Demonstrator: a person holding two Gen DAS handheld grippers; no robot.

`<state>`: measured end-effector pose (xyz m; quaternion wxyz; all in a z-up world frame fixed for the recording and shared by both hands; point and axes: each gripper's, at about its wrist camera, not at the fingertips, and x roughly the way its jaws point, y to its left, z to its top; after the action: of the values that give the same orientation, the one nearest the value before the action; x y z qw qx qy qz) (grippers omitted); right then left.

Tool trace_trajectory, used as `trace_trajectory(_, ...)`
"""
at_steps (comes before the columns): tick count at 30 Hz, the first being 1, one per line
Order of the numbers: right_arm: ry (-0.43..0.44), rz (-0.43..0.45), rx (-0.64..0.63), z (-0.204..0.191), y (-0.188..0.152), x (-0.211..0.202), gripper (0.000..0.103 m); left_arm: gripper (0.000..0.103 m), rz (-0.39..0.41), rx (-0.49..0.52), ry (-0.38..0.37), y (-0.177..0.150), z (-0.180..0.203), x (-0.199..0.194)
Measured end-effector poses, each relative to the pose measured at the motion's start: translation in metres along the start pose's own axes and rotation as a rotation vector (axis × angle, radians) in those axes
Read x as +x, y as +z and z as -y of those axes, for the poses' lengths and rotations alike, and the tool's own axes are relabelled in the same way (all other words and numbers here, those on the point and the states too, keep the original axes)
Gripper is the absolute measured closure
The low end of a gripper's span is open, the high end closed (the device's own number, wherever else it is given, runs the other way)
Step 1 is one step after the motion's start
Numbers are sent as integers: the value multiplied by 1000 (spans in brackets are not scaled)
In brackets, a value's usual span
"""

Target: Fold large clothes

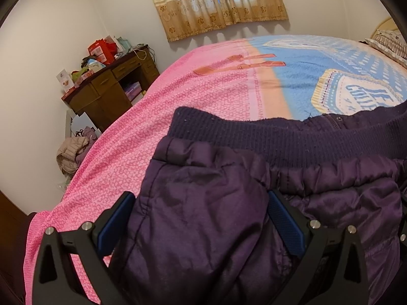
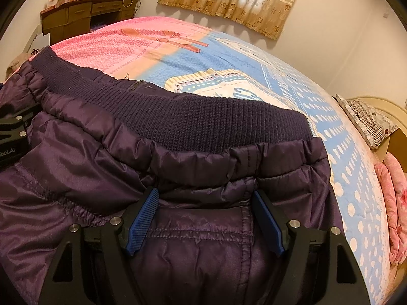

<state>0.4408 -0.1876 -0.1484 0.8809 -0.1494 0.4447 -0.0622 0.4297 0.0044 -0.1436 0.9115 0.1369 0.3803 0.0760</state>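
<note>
**Two grippers on one jacket, fold about to start**

Both grippers straddle thick folds of a dark purple padded jacket [image 1: 203, 216] that lies on the bed [image 1: 203, 89], its ribbed knit band [image 1: 254, 132] on the side farthest from me and stretched across the pink and blue bedspread. Nearer than the band comes a gathered seam, and just nearer than that sit the two tools, side by side.

The left gripper [image 1: 201, 218] has its blue pads either side of a fat bulge of padding at the band's left end. The cloth fills the gap and presses against both pads, so I read it as grasping the jacket. The right gripper [image 2: 206, 218] stands wide, near the band's right end, with flat quilted cloth and a stitched seam between its pads; the cloth passes under and between them, and I cannot tell whether they actually pinch it.

By my reckoning this is the taking-hold step: both ends of the band side are being secured before the fold. The next move calls for a sure pinch on the right, then both hands lifting together and carrying this edge over the jacket's body, level, so the slippery shell does not slide out or bunch.
</note>
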Motion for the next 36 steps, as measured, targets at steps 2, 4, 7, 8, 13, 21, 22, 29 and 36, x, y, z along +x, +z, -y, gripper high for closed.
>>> trace_trajectory(2,-7,3,-2,0,0,-1,27,0,-17,0,-19,3,-1,0)
trace_trajectory(4,-15,12,-8,-1,0,-3,27,0,-43,-12,-71,7,-10,-3)
trace_trajectory(7,8,11,12,5,-1,-8,26,0,-66,-29,-175,8,-33,-24)
trace_trajectory(8,26,-1,14,9,-1,-12,25,0,-57,-55,-215,7,-44,-34)
trace_trajectory(13,6,61,61,21,-9,-63,19,0,32,-182,-443,-20,-118,-79)
trace_trajectory(21,159,357,-141,-74,-54,-181,15,0,-36,-365,-694,-41,-184,-33)
trace_trajectory(22,172,378,-178,-87,-59,-187,15,0,-66,-403,-752,-41,-186,-24)
trace_trajectory(29,194,434,-440,-182,-87,-191,14,0,-165,-466,-889,-28,-170,14)
trace_trajectory(36,143,466,-558,-221,-93,-180,14,0,-200,-419,-933,-15,-151,40)
